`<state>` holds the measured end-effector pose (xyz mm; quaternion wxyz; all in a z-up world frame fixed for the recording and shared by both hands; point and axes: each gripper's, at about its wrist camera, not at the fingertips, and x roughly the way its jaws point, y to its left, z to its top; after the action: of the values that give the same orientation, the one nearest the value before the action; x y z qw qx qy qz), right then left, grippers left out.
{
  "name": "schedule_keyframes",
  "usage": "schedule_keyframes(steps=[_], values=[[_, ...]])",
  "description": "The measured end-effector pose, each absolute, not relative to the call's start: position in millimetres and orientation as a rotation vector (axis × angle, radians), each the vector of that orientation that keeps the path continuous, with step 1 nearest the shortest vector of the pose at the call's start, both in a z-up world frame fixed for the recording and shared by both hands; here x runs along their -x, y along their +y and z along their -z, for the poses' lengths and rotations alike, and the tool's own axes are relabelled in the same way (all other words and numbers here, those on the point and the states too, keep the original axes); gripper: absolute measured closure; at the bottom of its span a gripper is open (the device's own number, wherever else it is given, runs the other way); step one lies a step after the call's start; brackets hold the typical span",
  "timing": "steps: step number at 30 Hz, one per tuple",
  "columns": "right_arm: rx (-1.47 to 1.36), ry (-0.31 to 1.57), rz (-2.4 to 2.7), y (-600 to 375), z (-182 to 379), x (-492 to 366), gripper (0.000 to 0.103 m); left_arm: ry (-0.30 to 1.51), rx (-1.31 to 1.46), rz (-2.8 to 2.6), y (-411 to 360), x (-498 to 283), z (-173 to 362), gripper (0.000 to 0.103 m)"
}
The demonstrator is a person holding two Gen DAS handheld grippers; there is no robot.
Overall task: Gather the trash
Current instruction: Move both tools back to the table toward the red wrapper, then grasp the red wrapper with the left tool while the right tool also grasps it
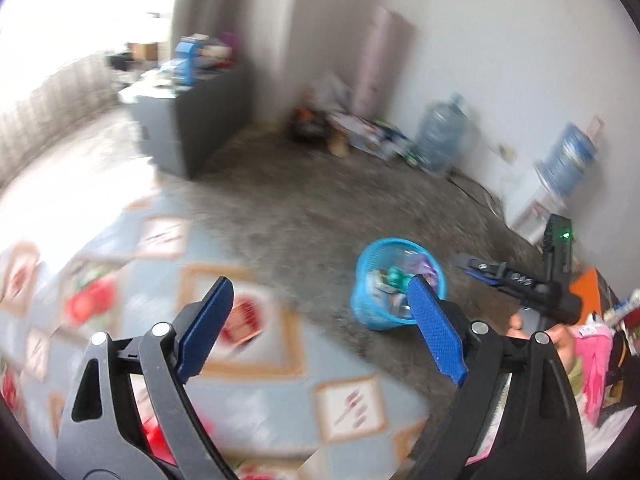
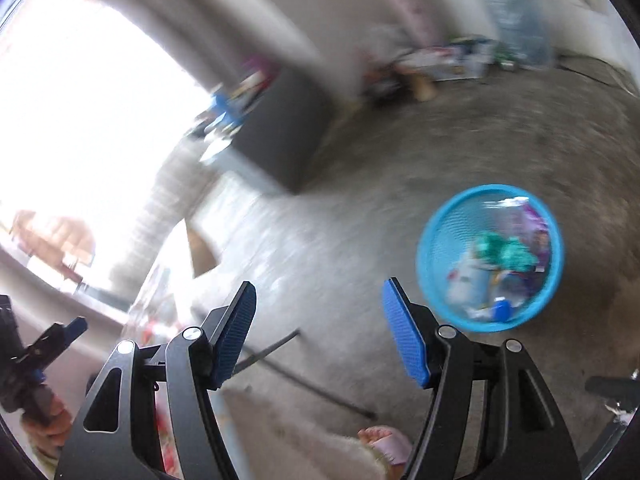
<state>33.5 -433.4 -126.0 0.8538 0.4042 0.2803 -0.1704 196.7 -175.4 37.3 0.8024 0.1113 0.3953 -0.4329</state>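
My left gripper (image 1: 320, 312) and right gripper (image 2: 318, 312) are both spread, pinching nothing. The round blue mesh plastic basket (image 2: 436, 224) of trash sits on the grey floor (image 2: 400, 168).

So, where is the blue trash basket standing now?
The blue trash basket stands on the bare grey floor, right of centre in both wrist views, just beyond the right finger of each gripper.
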Motion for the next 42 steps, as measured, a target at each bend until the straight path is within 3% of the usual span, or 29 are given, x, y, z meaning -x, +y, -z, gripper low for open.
schedule_keyframes(steps=[6, 14, 22, 29, 33, 39, 42], values=[[-0.796, 0.636, 0.109, -362, 100, -71, 0.039, 0.734, -0.166, 0.656, -36, -191, -57, 0.019], [-0.754, 0.786, -0.165, -265, 104, -130, 0.039, 0.811, 0.042, 0.52, 67, -182, -17, 0.019], [-0.725, 0.887, -0.223, -223, 117, -166, 0.039, 0.908, 0.107, 0.615, 54, -188, 34, 0.033], [-0.736, 0.956, -0.228, -206, 139, -200, 0.05, 0.983, 0.073, 0.626, 30, -212, 66, 0.055], [-0.729, 0.99, -0.25, -196, 149, -211, 0.054, 1.007, 0.066, 0.637, 25, -216, 74, 0.062], [-0.72, 1.01, -0.265, -187, 157, -215, 0.071, 1.022, 0.041, 0.651, 17, -214, 79, 0.077], [-0.734, 1.008, -0.27, -189, 158, -214, 0.085, 1.022, 0.035, 0.656, 15, -213, 78, 0.083]])
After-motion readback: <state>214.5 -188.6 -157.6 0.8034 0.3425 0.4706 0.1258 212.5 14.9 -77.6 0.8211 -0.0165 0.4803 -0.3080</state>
